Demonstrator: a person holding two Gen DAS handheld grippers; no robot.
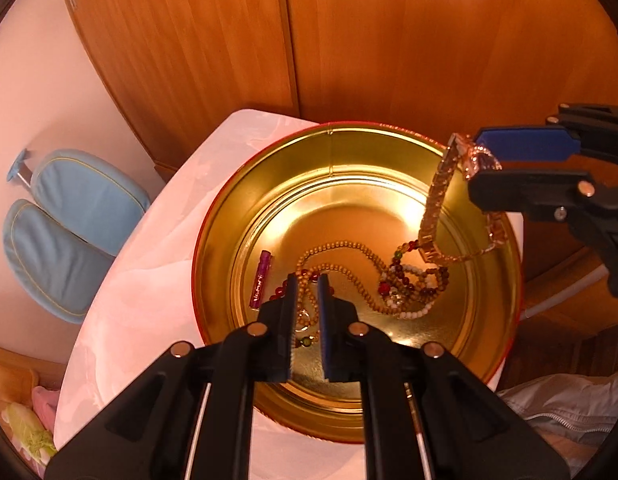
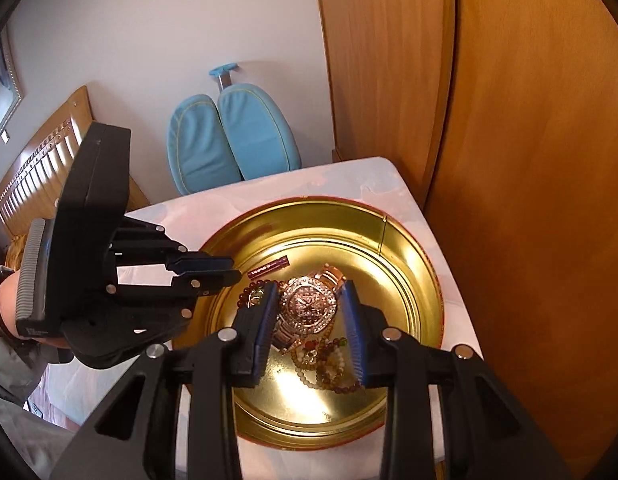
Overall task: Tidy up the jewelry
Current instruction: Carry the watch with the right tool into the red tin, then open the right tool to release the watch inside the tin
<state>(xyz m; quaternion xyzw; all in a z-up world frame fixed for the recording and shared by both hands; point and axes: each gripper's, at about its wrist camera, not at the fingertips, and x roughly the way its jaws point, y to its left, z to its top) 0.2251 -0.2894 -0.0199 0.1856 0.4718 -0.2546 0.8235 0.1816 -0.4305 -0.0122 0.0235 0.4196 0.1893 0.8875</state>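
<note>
A round gold tin [image 1: 333,152] [image 2: 405,240] stands on a small white table. In it lie bead necklaces [image 1: 349,268] [image 2: 329,364] and a purple tube [image 1: 260,280] [image 2: 269,267]. My right gripper [image 2: 309,292] [image 1: 479,162] is shut on a rose-gold jewelled watch [image 2: 308,307] by its face; the band [image 1: 437,200] hangs down into the tin. My left gripper [image 1: 308,280] [image 2: 225,270] hovers over the tin's near side above the beads, jaws a narrow gap apart, holding nothing.
A wooden wardrobe [image 1: 349,40] [image 2: 509,120] stands right behind the table [image 1: 149,260] [image 2: 189,216]. A blue chair [image 1: 69,220] [image 2: 229,140] is beside the table. A wooden headboard [image 2: 37,172] and grey clothing [image 1: 569,408] lie at the edges.
</note>
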